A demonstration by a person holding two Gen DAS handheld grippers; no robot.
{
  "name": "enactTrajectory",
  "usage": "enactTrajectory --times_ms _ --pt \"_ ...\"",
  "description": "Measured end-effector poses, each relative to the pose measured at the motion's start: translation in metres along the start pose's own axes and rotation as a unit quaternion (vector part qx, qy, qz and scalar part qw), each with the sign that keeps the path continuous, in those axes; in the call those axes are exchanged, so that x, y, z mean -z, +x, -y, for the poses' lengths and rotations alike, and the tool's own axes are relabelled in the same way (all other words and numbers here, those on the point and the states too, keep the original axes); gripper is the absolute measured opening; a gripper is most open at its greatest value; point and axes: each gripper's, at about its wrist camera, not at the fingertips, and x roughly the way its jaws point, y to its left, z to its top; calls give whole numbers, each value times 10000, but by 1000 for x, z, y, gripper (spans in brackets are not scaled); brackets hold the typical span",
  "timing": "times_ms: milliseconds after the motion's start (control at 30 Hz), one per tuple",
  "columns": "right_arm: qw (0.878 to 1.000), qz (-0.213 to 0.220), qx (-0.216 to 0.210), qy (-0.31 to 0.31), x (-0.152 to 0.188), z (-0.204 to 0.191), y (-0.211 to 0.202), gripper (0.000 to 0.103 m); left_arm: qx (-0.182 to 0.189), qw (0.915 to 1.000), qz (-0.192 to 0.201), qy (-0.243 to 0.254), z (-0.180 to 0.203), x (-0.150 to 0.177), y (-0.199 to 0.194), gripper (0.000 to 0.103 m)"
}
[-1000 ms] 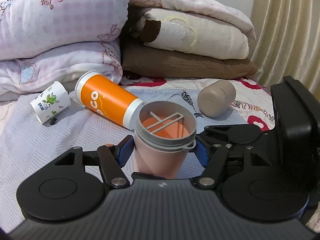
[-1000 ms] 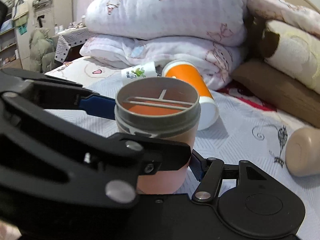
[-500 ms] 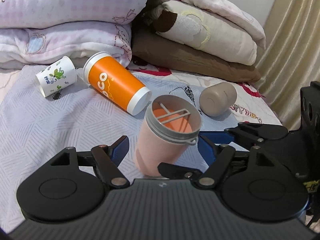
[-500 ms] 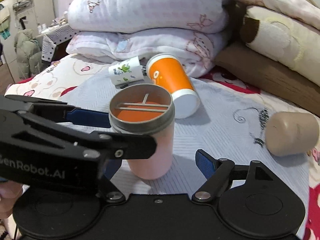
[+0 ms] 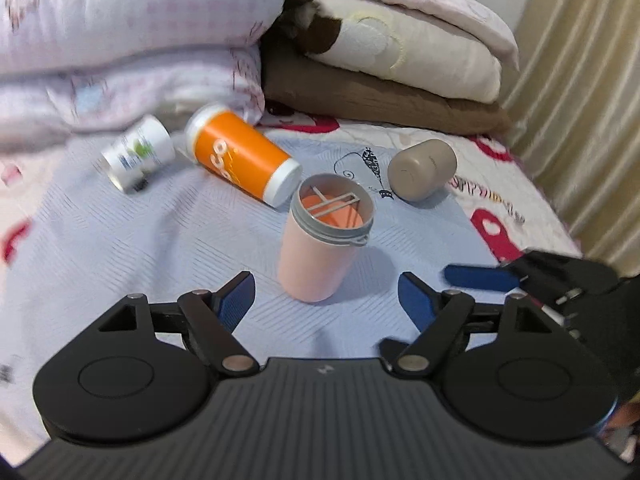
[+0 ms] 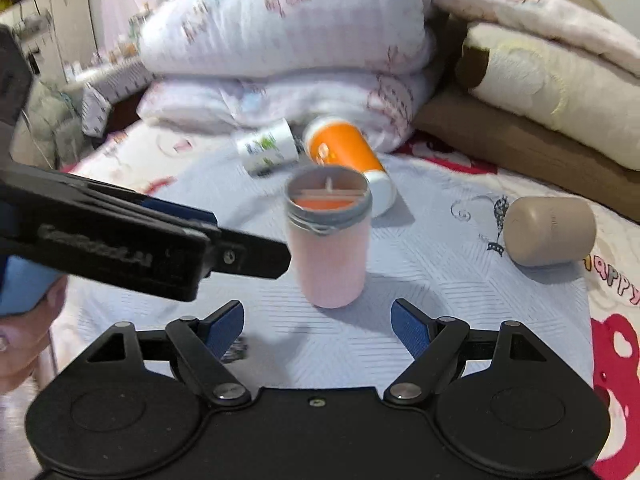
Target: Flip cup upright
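Pink cup (image 5: 320, 248) is being left upright mid-frame; light, rigid, best gripped mid-body; both jaws are being held wide, empty.

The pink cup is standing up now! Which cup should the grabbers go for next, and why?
Probably the beige cup. The pink cup stands upright with both grippers open and clear of it, while the beige one lies on its side, closest to the right gripper. The left gripper could take the orange cup later.
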Motion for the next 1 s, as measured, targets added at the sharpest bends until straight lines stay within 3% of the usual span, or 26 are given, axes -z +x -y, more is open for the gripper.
enactTrajectory --times_ms 133,267,500,700,833,1000 --pt "9991 371 -125 186 0 -8 -47 84 -305 9994 -145 105 3 -6 -40 78" --pt "9984 509 242 78 -7 -27 -86 84 -778 9968 -133 124 5 -9 -80 79" --pt "9955 676 480 468 -17 -47 -137 86 -1190 9928 -164 -1 6 -10 -130 95" --pt "9874 754 1054 912 -17 -57 -163 102 -1228 9918 -228 -257 9 -9 -158 102" --pt "9807 596 1501 1104 -19 -63 -169 102 -1384 9897 -249 -274 12 -6 -168 102" --pt "9788 540 1431 1361 -19 -60 -172 102 -1536 9874 -302 -248 14 -5 -174 102"
